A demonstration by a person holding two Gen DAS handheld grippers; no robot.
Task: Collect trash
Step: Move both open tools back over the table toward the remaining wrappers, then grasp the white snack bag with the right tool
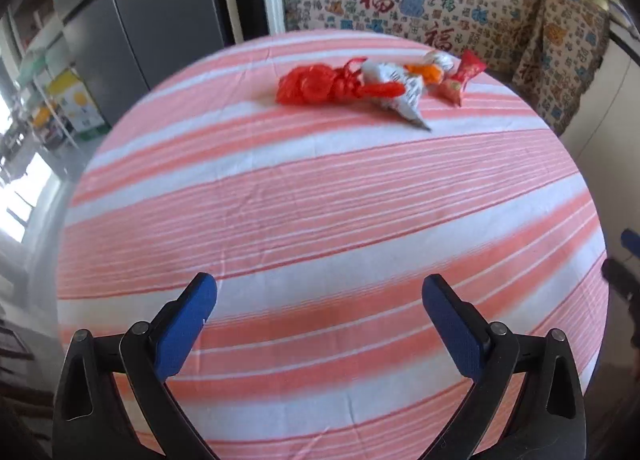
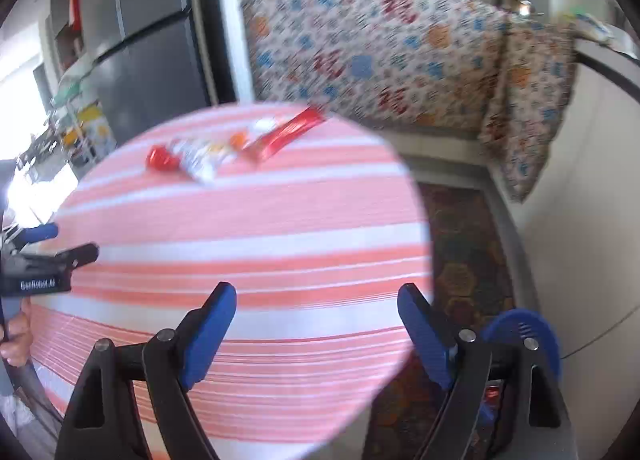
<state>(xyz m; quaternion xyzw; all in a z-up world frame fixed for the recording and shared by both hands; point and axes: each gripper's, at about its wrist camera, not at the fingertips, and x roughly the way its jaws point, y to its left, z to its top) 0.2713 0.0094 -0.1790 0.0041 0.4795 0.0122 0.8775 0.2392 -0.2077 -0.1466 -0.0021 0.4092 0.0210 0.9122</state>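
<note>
Left gripper (image 1: 320, 296) stands with its jaws fully spread and nothing between them; we see only striped cloth (image 1: 320, 200) in the gap. It points steeply down over the near part of the round table, both blue pads (image 1: 188, 324) clear of the cloth.

Right gripper (image 2: 316, 306) is also wide apart, though less so than the left, and empty. Its left finger hangs over the table edge; its right finger hangs past the edge, over the patterned rug (image 2: 464, 252). Beside that finger we note a blue bin (image 2: 532, 336), partly hidden by the gripper frame.

In the right wrist view, the left gripper enters from the left margin, pointing across the table, with a hand (image 2: 16, 336) visible on its grip below. In the left wrist view, a dark part at the right margin is probably the right gripper; we cannot tell more.

Trash lies in one cluster at the far side of the table, well apart from both grippers: a red bag (image 1: 316, 86), a white wrapper (image 1: 396, 94) touching it, an orange piece (image 1: 426, 72) and a red packet (image 1: 462, 76) at the right end. The right wrist view is blurred, so we cannot resolve finer detail there.
</note>
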